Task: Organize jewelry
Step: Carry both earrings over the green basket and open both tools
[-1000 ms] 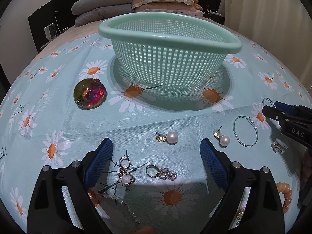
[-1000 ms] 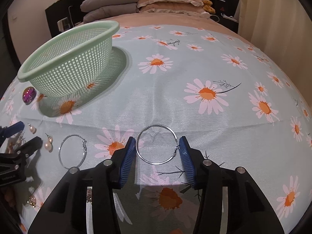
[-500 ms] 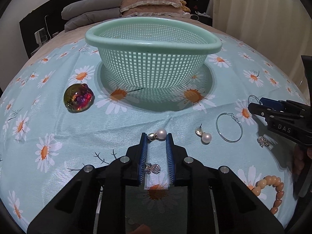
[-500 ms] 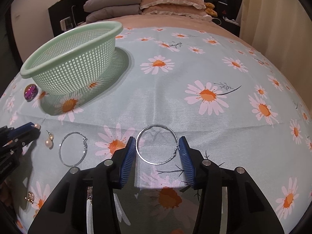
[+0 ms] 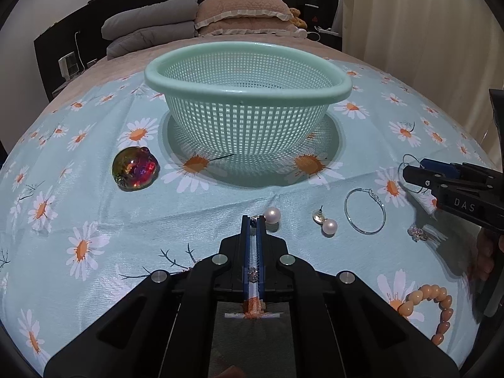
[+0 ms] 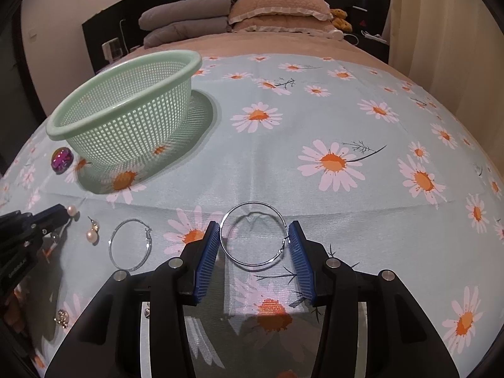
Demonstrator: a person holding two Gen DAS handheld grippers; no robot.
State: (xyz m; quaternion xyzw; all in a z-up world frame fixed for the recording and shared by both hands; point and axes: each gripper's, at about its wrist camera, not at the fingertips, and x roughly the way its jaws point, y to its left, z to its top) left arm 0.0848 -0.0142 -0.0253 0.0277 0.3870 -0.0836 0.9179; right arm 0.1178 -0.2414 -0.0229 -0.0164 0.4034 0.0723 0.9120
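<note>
My left gripper (image 5: 253,220) is shut on the gold clasp of a pearl earring (image 5: 272,214), whose pearl sticks out at the right of the tips. A second pearl earring (image 5: 329,226) and a silver hoop (image 5: 364,214) lie to its right. A mint green mesh basket (image 5: 249,107) stands behind. My right gripper (image 6: 254,236) holds another silver hoop (image 6: 253,233) between its blue pads (image 6: 209,252), jaws partly apart and touching the hoop's sides. It also shows in the left wrist view (image 5: 441,176).
An iridescent glass ball (image 5: 134,172) lies left of the basket. A peach bead bracelet (image 5: 425,310) and a small crystal stud (image 5: 416,232) lie at the right. All rest on a daisy-print cloth (image 6: 346,126) over a bed, with pillows (image 5: 239,12) behind.
My left gripper moved forward over the small jewelry and closed from wide open onto the pearl earring's clasp. My right gripper has kept still on its hoop.
</note>
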